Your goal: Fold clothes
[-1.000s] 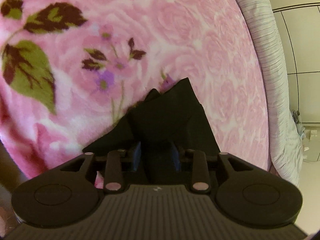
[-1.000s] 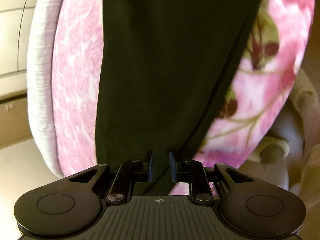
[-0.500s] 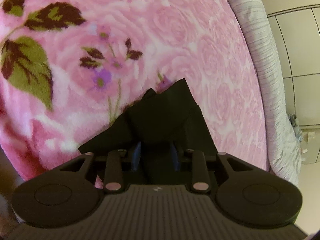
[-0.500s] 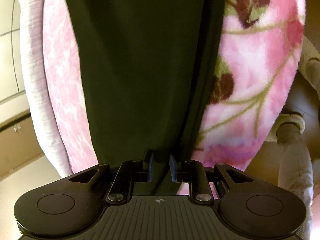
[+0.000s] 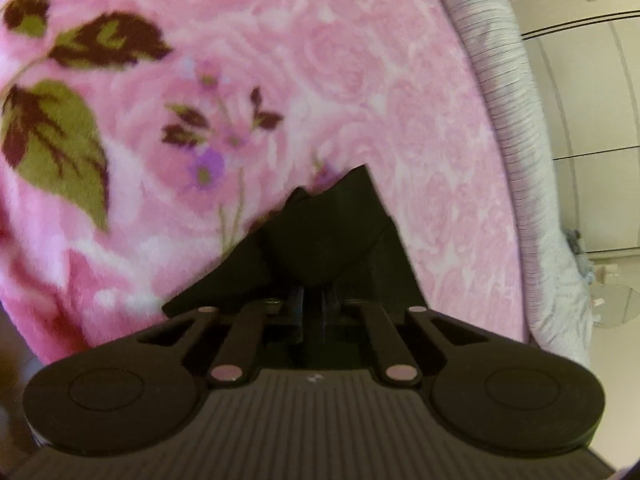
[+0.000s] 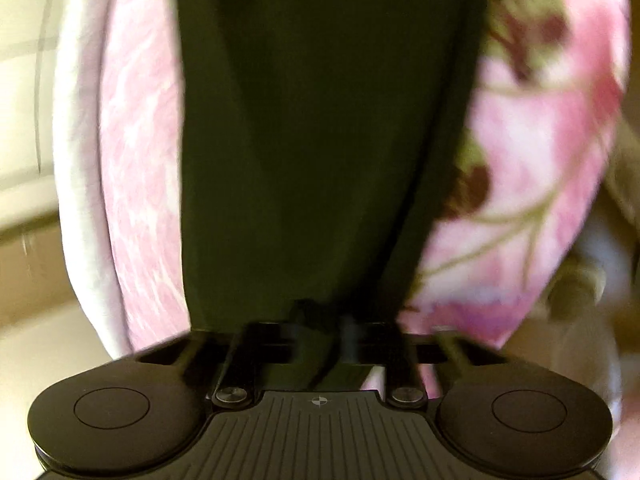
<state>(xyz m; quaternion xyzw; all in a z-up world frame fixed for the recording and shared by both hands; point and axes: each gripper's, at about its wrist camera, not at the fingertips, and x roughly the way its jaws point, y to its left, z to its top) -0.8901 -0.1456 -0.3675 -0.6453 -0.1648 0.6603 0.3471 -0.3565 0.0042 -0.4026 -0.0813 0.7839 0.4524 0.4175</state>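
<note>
Black cloth (image 5: 332, 236) on a pink floral blanket (image 5: 320, 60): that is the scene in both views.

Left wrist view:
- Left gripper (image 5: 314, 300) low at 6 o'clock, jaws closing, fingers nearly together with a bunched fold of the cloth pinched between them.
- Cloth seen here as a small peaked end, corner pointing to 12 o'clock, flaps spreading toward 7 and 5 o'clock under the gripper body.
- Blanket fills most of the frame; green and maroon leaves (image 5: 60, 148) at 9 to 10 o'clock, small purple flowers near centre.
- Grey-white ribbed bed edge (image 5: 516, 128) curves from 1 to 4 o'clock. Beyond it, pale cupboard doors (image 5: 592, 92) and light floor. Only this view shows them sharply.

Right wrist view:
- Blurred throughout.
- Right gripper (image 6: 320, 332) at 6 o'clock, jaws closing on the cloth (image 6: 320, 120); fabric runs down between the fingers, which look almost together. Blur hides the exact contact.
- Cloth here is a long wide band from 12 o'clock down to the gripper, a lengthwise crease toward its right side. Only this view shows its full run.
- Blanket (image 6: 528, 160) at 3 o'clock with a leaf print; a paler strip (image 6: 140, 160) at 9 o'clock.
- White bed edge (image 6: 80, 140) at 9 o'clock, floor beyond.
- Grey rounded shapes at 4 o'clock, too blurred to identify.
</note>
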